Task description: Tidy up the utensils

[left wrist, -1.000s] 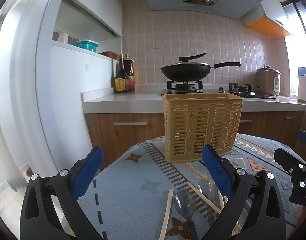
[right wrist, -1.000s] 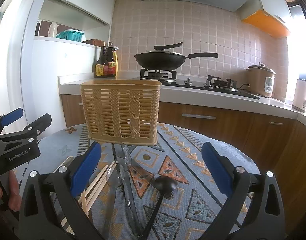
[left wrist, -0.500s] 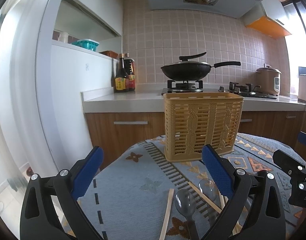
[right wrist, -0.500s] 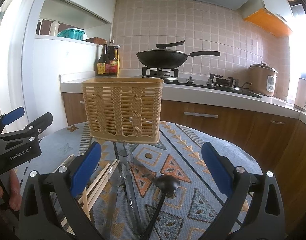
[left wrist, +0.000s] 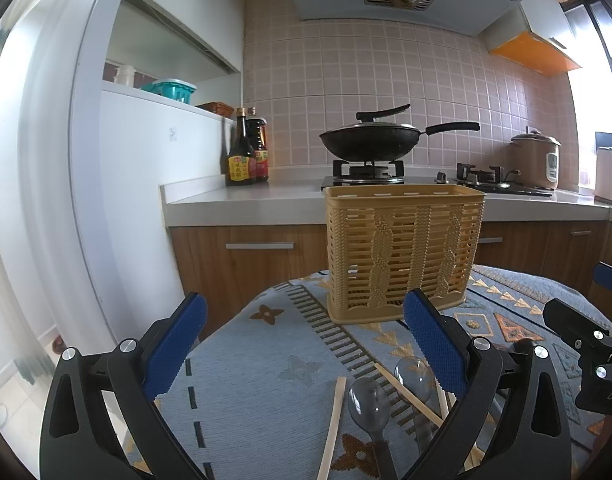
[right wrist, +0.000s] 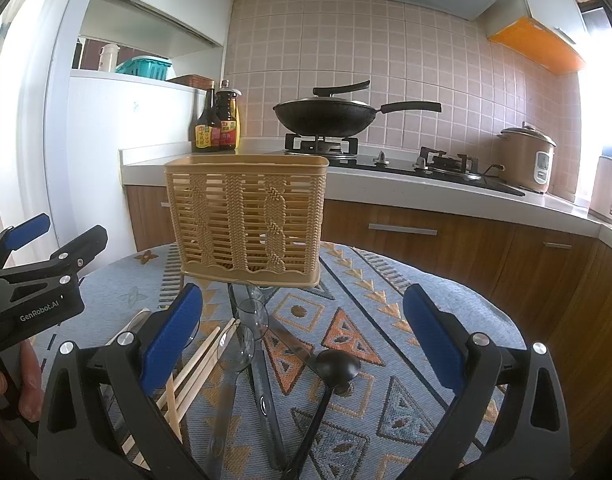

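A tan woven plastic utensil basket point(left wrist: 403, 252) stands upright on the patterned tablecloth; it also shows in the right wrist view point(right wrist: 246, 228). Loose utensils lie in front of it: clear plastic spoons point(right wrist: 242, 344) point(left wrist: 369, 404), wooden chopsticks point(right wrist: 194, 368) point(left wrist: 333, 420) and a black ladle point(right wrist: 337, 366). My left gripper point(left wrist: 304, 344) is open and empty above the cloth, short of the basket. My right gripper point(right wrist: 302, 328) is open and empty above the utensils.
The round table's blue patterned cloth point(right wrist: 385, 320) drops off at its edges. Behind it runs a kitchen counter point(left wrist: 242, 200) with sauce bottles point(left wrist: 248, 152), a black wok point(left wrist: 369, 140) on the stove and a rice cooker point(right wrist: 525, 160).
The right wrist view has risen and moved back slightly, so the basket sits lower in it. The left gripper has barely moved. Both grippers stay open.
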Motion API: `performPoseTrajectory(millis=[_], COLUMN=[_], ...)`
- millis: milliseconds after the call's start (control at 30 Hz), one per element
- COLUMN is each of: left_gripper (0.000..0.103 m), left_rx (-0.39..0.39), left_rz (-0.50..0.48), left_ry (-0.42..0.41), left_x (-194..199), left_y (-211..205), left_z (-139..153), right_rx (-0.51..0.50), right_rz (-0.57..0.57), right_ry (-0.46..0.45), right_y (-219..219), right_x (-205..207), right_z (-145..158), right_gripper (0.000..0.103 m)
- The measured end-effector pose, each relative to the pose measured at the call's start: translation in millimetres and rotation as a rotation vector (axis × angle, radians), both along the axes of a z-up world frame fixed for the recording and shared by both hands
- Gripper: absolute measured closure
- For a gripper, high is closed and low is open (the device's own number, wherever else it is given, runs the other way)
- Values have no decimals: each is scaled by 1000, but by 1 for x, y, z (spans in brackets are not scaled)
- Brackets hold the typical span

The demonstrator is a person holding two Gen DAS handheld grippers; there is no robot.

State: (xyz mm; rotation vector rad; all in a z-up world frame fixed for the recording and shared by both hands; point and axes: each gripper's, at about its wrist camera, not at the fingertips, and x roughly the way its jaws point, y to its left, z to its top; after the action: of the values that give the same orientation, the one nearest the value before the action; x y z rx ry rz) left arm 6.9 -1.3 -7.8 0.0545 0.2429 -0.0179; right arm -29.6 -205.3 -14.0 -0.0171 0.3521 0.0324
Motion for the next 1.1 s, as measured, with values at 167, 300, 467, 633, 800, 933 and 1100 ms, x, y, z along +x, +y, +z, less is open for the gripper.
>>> performPoseTrajectory(millis=[167,300,467,633,800,933,1100], left_gripper=[7,7,7,7,7,7,7], left_rx=[0,0,0,-2,-7,-9,-11], left_rz=[-2,-2,-4,-8,-15,-20,-28], left_ry=[2,3,4,4,7,8,12], left_x=[1,0,0,0,0,0,1], left_y=[-1,-1,-2,-3,-1,-1,0], left_z=[1,1,1,1,2,2,1], right_rx=[-1,-2,-5,-14,-13,-17,-19], right_rz=[0,1,4,4,4,7,8], right_ry=[1,3,4,4,4,5,6], right_y=[0,0,1,3,3,4,5], right_x=[0,0,1,1,1,1,1], right_z=[0,0,0,-1,-2,-2,-2], right_gripper=[7,7,7,7,7,7,7])
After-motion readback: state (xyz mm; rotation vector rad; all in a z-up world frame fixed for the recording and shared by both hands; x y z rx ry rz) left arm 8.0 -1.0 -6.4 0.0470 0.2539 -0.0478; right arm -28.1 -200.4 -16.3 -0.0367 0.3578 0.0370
